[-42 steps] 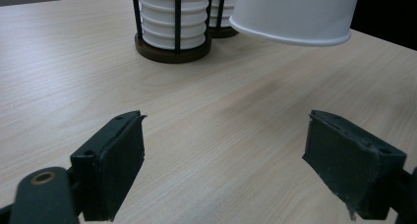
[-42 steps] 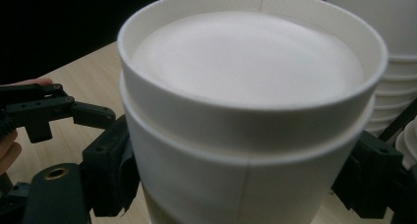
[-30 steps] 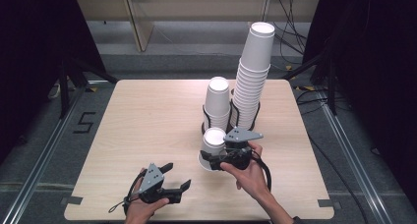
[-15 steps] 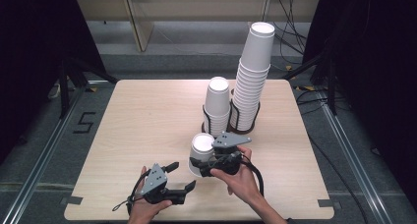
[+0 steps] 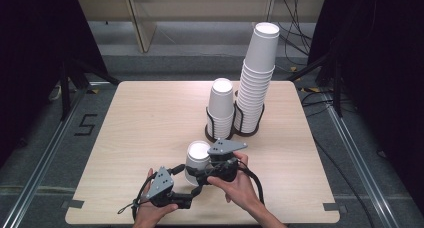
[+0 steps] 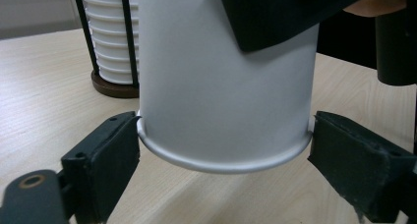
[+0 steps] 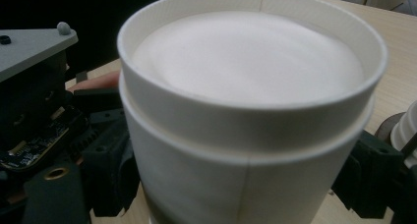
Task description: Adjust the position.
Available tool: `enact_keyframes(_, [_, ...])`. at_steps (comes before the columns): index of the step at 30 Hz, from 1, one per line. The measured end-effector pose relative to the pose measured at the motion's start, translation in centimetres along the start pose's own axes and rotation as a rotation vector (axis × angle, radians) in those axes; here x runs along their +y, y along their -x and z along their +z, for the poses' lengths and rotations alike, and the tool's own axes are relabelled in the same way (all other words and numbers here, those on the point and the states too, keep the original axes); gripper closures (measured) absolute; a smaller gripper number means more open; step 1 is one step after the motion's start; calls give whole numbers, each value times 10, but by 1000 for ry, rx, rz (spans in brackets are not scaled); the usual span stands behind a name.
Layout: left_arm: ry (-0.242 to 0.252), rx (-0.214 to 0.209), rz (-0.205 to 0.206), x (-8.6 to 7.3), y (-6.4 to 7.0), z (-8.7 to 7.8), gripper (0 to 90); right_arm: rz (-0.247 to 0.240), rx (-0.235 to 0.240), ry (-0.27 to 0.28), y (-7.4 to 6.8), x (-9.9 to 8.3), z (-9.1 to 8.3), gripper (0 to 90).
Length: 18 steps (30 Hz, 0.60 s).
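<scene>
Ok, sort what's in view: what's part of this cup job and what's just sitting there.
In the job: nested cups, left gripper, right gripper.
Standing by: short cup stack, tall cup stack, wire holders, table.

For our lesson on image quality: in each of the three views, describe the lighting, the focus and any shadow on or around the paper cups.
High view: even light on the table, dark surroundings, the cups sharp. Left gripper view: the cups' rolled rim is crisp and casts a soft shadow on the wood; the holder of stacked cups behind is softer. Right gripper view: the cups' white base looks washed out and slightly blurred.
</scene>
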<state>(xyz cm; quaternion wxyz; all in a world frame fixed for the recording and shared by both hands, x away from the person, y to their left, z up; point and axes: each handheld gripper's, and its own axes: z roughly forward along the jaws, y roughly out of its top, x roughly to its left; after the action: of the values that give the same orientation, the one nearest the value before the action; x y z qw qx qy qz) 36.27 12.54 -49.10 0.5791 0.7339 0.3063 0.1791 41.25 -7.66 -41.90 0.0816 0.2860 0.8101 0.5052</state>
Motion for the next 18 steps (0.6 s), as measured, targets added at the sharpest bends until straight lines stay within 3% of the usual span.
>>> enact_keyframes(3, [18,-1,-5,-1,1,3,79,11,11,-1,-1,0,0,188])
enact_keyframes(7, [4,5,3,-1,1,3,44,15,19,9,-3,0,1,188])
enact_keyframes(8, [11,5,3,-1,1,4,35,36,18,4,-5,0,0,188])
enact_keyframes(13, [12,11,5,-1,2,6,6,25,45,20,-8,0,2,188])
enact_keyframes(14, [16,11,6,-1,2,6,3,57,51,17,-11,0,2,188])
enact_keyframes(16, [19,12,10,-1,3,6,0,21,57,28,-10,0,3,188])
enact_keyframes(18, [23,15,9,0,3,6,0,33,59,28,-11,0,2,188])
